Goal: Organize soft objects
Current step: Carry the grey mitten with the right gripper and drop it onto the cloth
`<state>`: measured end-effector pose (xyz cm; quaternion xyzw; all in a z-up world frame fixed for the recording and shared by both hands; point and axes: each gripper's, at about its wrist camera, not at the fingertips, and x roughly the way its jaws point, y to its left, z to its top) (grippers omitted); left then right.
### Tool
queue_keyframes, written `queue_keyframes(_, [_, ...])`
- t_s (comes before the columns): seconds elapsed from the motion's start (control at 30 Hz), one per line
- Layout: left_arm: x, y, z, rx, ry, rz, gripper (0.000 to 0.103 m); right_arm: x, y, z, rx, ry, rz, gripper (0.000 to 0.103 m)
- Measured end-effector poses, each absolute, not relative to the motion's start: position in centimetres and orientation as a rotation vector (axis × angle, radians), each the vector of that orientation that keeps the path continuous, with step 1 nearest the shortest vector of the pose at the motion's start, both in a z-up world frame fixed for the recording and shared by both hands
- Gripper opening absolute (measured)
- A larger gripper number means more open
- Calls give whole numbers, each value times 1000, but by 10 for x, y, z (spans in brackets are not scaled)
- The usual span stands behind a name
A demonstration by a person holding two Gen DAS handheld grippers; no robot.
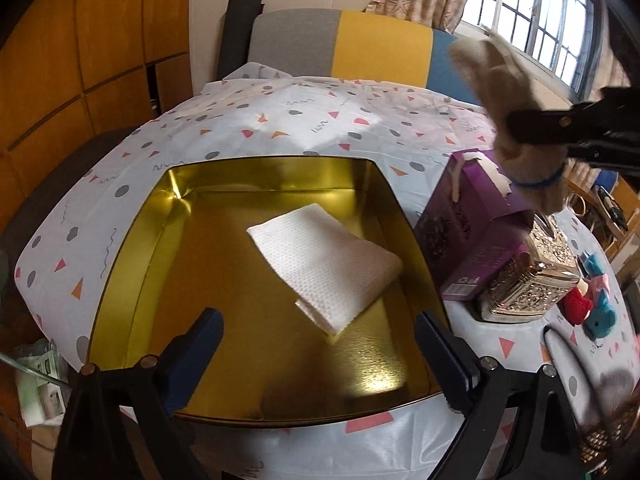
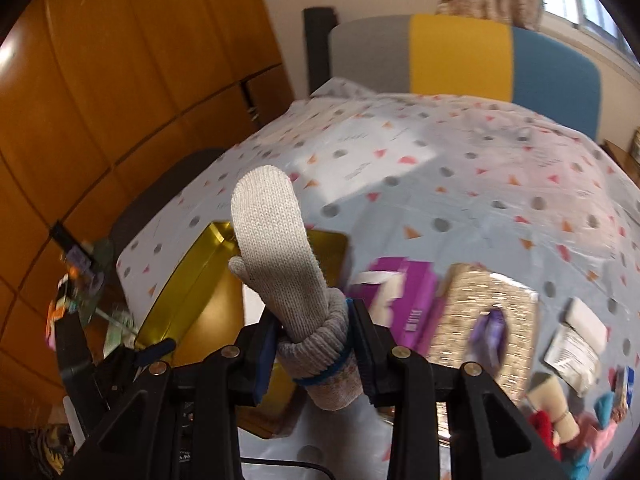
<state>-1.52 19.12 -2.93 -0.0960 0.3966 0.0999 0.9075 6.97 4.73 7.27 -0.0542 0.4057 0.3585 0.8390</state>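
A patterned bench (image 1: pixel 280 120) carried a gold tin (image 1: pixel 132 248) with a folded white cloth (image 1: pixel 324 264) inside. The left hand-held gripper (image 1: pixel 320 356) stood wide and empty above it. The right hand-held gripper (image 2: pixel 316 356) clamped a knitted glove (image 2: pixel 276 248) in the air.

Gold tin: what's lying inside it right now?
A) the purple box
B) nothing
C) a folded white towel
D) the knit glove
C: a folded white towel lies on the floor of the gold tin, while the knit glove is clamped in the right claw above the table and the purple box stands outside the tin.
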Motion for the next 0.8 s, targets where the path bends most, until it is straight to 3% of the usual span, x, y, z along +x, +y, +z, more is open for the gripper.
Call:
queue_keyframes(0.5, [-27,233,-37,-280,819,290,98,99,143,10,-197,1005,765,36])
queue_keyframes(0.77, [-32,244,-39,-284,815,325,99,120,164,-17,-173,1047,716,48])
queue_keyframes(0.8, [-33,244,-38,-281,811,330,99,120,163,-18,-175,1044,708,56])
